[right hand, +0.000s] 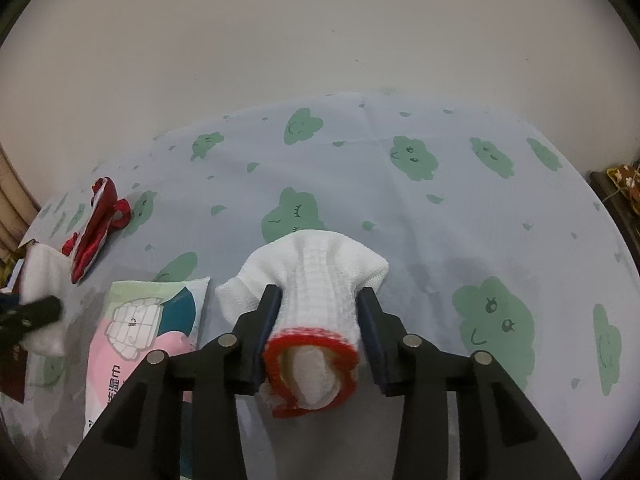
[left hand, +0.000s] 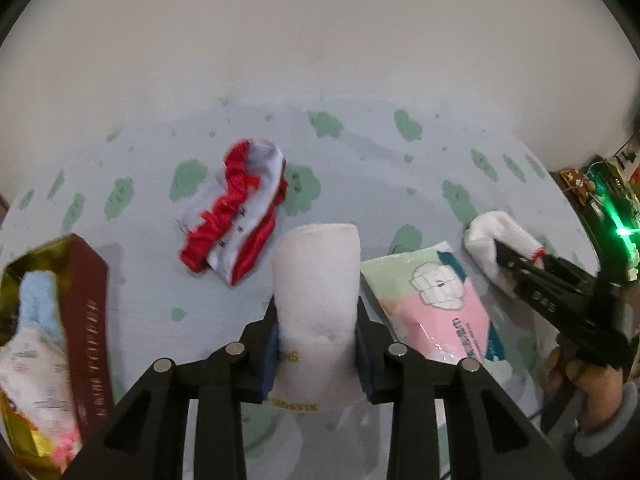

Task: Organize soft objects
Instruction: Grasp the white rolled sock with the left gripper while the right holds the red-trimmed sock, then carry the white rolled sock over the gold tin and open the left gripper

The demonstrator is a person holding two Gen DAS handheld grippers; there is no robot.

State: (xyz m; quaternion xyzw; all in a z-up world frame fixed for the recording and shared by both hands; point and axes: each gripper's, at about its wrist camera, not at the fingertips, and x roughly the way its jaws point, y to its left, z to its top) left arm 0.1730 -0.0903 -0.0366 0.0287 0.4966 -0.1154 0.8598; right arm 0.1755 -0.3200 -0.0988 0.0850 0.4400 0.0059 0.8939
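Pale blue cloth printed with green smiling clouds covers the bed I work over, and a plain off-white wall rises behind it.

Nearest me, my left tool pinches a rolled white towel; both blue pads press its sides. Its long axis runs straight away from me along the fingers, the rounded end pointing toward the wall and the labelled end toward my wrist.

My right tool has a white sock with a red cuff between its fingers. The left pad touches the fabric, while a slim gap shows at the right pad, so I call this tool spread, not clamped. The sock lies lengthwise along the fingers, red cuff opening toward me, toe end spread out on the cloth farther off. In the left view my right hand shows at the handle.

Between the two tools a pink and green tissue pack lies flat on the bedcloth, its long side angled, just beside the towel.

At my far left sits an open maroon box with a gold lining. Inside it I see a light blue fluffy piece and a white printed pack below it.

Farther out, a red and white crumpled cloth item lies alone on the bedcloth, stretched diagonally, well apart from the box.

At the right edge a dark board with a green light stands beside the bed.
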